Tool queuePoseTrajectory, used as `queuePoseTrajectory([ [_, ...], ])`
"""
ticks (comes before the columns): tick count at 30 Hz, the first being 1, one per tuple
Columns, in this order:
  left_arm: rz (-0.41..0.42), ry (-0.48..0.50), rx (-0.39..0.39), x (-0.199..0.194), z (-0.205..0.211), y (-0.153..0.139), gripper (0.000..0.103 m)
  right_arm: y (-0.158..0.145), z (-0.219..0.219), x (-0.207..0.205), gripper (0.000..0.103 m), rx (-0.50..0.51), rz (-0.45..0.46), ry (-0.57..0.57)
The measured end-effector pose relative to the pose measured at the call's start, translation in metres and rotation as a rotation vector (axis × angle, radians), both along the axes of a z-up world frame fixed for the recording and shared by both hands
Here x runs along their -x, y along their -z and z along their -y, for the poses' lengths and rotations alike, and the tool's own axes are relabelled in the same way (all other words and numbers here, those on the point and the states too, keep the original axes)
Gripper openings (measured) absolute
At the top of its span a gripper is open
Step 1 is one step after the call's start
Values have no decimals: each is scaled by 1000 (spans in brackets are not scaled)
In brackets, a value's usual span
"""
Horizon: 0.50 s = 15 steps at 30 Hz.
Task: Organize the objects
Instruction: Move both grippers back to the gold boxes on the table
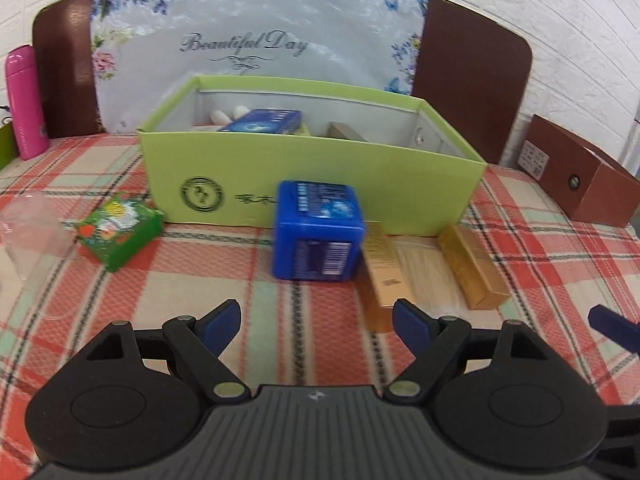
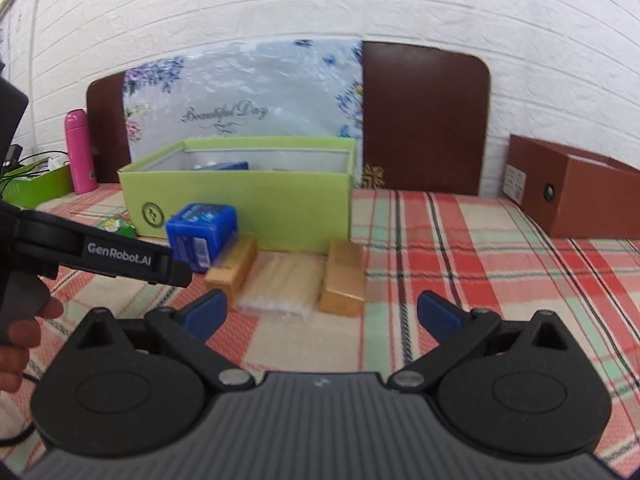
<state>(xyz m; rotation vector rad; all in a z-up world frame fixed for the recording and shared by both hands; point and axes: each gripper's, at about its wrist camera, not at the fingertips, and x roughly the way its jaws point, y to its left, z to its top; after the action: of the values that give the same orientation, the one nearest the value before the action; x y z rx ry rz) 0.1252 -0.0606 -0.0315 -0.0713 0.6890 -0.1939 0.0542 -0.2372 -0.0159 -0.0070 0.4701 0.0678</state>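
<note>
A light green open box [image 1: 304, 176] stands on the plaid cloth and holds a blue packet [image 1: 262, 121] and other items. In front of it sit a blue cube box [image 1: 318, 232], two gold boxes [image 1: 382, 268] [image 1: 472, 268] with a clear packet [image 1: 420, 264] between them, and a green carton [image 1: 120, 230]. My left gripper [image 1: 318, 322] is open and empty, just short of the blue cube. My right gripper [image 2: 320, 314] is open and empty, before the gold boxes [image 2: 236, 266] [image 2: 344, 278]. The green box [image 2: 240, 200] and blue cube [image 2: 202, 232] also show in the right wrist view.
A pink bottle [image 1: 24, 104] stands at the back left. A brown open box [image 2: 576, 196] sits at the right by the white brick wall. A floral board [image 1: 256, 44] leans behind the green box. Clear plastic [image 1: 32, 224] lies at the left. The left gripper's body [image 2: 100, 256] shows in the right wrist view.
</note>
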Motion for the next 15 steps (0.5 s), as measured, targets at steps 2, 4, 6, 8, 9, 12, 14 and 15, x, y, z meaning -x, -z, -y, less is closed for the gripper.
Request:
queuePoseTrajectory([
  [2, -5, 2, 9, -6, 12, 3, 86, 1, 6, 3, 103, 9, -4, 18],
  [4, -27, -6, 5, -13, 23, 7, 86, 2, 11, 3, 103, 14, -11, 28],
  [6, -47, -12, 4, -20, 31, 12, 86, 3, 14, 3, 102, 14, -15, 32],
  [8, -63, -9, 4, -25, 37, 15, 86, 5, 18, 3, 102, 7, -23, 38],
  [9, -65, -9, 5, -26, 38, 16, 86, 7, 20, 2, 101, 3, -29, 40],
  [12, -57, -6, 0, -29, 40, 17, 84, 11, 24, -1, 99, 6, -49, 49],
  [14, -58, -5, 3, -30, 40, 17, 81, 13, 25, -4, 96, 9, -63, 58],
  [15, -56, -3, 3, -30, 40, 16, 79, 14, 26, -7, 95, 7, -70, 60],
])
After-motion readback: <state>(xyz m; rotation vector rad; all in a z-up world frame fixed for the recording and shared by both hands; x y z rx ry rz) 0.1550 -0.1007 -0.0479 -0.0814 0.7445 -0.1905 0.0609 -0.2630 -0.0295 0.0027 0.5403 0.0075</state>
